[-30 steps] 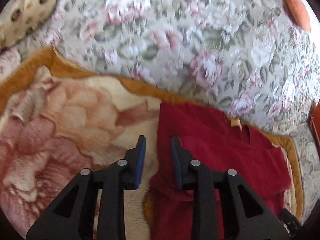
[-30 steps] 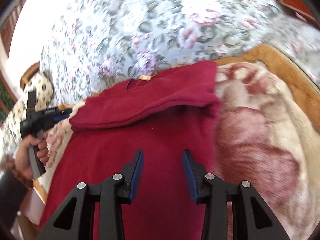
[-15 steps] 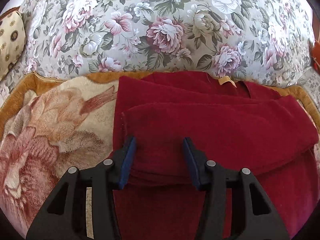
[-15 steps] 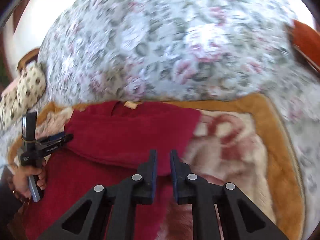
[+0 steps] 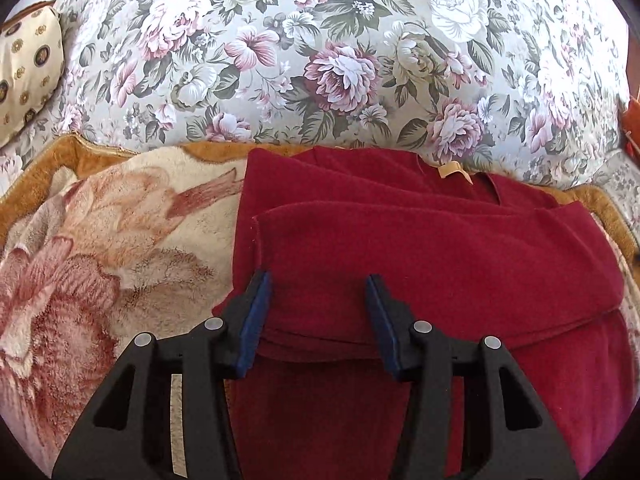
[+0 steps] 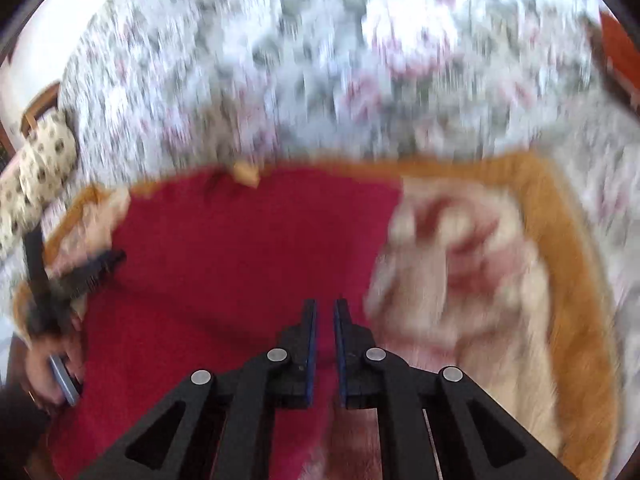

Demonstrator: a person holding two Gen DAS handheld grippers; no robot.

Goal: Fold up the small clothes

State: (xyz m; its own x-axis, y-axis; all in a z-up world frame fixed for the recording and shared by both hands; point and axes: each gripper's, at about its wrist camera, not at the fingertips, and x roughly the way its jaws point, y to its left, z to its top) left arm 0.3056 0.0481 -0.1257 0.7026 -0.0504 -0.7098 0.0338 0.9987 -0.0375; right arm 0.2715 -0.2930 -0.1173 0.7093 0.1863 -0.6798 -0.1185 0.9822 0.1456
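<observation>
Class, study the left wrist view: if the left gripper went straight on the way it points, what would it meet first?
Most likely the folded-over layer of the red garment, lying between the left gripper's open fingers; depth is uncertain.

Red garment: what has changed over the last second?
The right gripper shut its jaws, apparently on the red garment's right edge, and its view blurred with motion. The left gripper shifted onto the folded sleeve and opened. The floral blanket stayed put.

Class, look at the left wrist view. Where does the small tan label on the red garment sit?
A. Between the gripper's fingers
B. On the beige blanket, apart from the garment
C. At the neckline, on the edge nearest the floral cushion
C: the tan label lies at the red garment's neckline, by the floral cushion.
</observation>
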